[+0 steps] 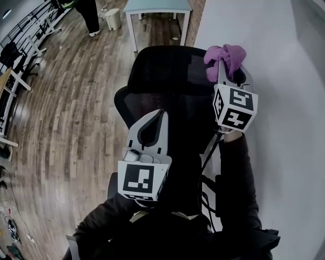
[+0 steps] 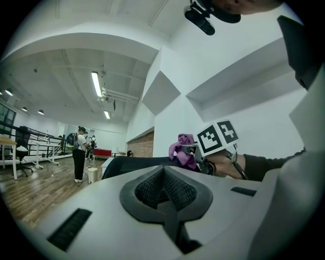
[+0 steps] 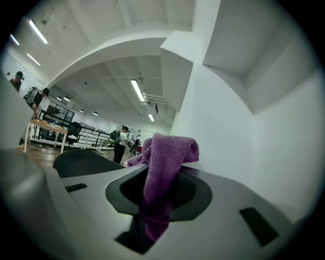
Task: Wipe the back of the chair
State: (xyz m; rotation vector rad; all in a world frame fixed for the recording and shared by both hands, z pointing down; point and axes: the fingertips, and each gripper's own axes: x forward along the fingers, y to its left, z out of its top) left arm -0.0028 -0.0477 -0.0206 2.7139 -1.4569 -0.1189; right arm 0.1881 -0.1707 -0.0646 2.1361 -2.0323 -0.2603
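A black mesh chair back stands below me in the head view. My right gripper is shut on a purple cloth at the top right corner of the chair back. In the right gripper view the cloth bunches out of the jaws, with the chair's top edge to the left. My left gripper is shut with nothing in it, held over the middle of the chair back. The left gripper view looks across the chair's top rim at the cloth and the right gripper's marker cube.
A white wall runs close along the chair's right side. Wooden floor spreads to the left. Far ahead are a light table, a small bin and a standing person. Black railings line the far left.
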